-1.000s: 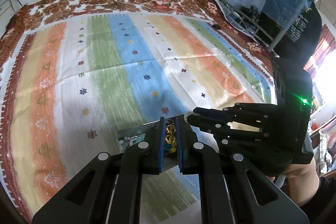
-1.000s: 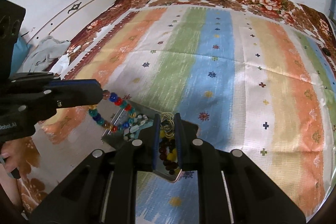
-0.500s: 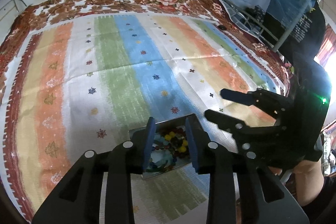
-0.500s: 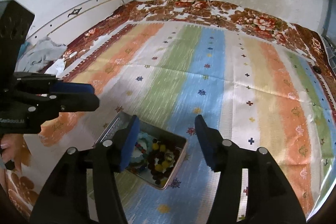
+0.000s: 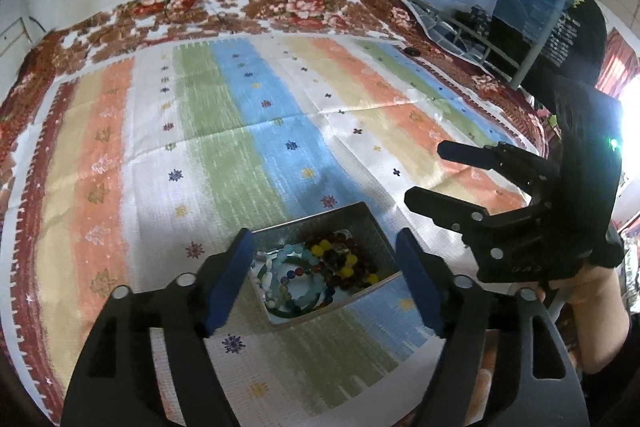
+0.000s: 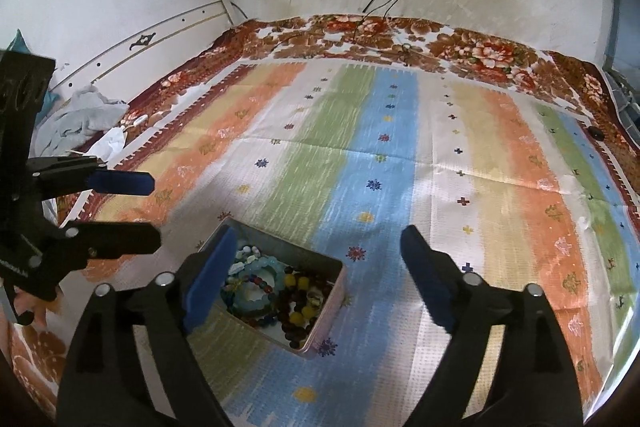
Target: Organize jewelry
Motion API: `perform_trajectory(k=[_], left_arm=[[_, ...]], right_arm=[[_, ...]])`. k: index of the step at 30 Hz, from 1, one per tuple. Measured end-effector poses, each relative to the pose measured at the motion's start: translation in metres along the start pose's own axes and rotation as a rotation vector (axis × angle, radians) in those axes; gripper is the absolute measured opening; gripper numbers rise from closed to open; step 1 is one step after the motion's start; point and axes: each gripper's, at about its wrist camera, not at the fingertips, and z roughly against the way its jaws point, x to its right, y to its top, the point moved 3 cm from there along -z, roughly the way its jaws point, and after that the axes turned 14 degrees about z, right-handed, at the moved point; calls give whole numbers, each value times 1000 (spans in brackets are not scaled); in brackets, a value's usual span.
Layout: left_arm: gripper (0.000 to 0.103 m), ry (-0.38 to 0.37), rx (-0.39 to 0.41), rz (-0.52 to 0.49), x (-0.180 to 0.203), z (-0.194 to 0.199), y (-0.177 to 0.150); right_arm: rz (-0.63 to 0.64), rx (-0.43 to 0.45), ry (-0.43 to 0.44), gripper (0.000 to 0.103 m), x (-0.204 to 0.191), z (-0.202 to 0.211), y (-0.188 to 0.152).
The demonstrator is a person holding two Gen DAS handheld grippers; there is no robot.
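Left wrist view: looks down past the left tool (image 5: 324, 243) onto a lidless metal tin (image 5: 316, 221) lying flat on the striped cloth (image 5: 240, 147) that covers the bed. Finds the jewelry, a tangle of beaded bracelets (image 5: 320, 271) in turquoise, yellow, dark red and mixed colours, all inside that tin, with none visible out on the cloth. Shows the two blue pads spread wide, having just been opening, with nothing pinched between them, only the tin framed below the gap. Catches the right tool (image 5: 428, 173) at the right side, angled in toward the tin, its fingers likewise parted after just opening, and bare.

Right wrist view: agrees on every count. Puts the tin (image 6: 324, 323) low and left, partly behind the near pad of the right tool (image 6: 318, 237), the bracelets (image 6: 272, 291) heaped within its walls. Places the left tool (image 6: 152, 211) at the left edge, fingers apart and empty.

Reads, as a judgement, like a drop-off: both tools tilted downward over the open top, so that anything let go lands inside. Makes sense of the tin too, since its upright walls keep loose beads from rolling across the cloth, and its spot near the front edge suits both hands. Leaves unsettled whether more jewelry waits out of frame.
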Motion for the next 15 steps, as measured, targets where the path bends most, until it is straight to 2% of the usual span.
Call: perform_trajectory(k=[2, 7, 11, 15], left_arm=[[86, 9, 23, -43, 5, 3, -4], [95, 44, 84, -140, 15, 11, -18], [97, 83, 141, -197, 19, 19, -27], [97, 106, 168, -196, 16, 23, -30]], right_arm=[[-4, 16, -5, 92, 1, 4, -2], [-17, 47, -7, 96, 2, 13, -5], [-25, 81, -1, 98, 1, 22, -9], [-12, 108, 8, 98, -4, 33, -15]])
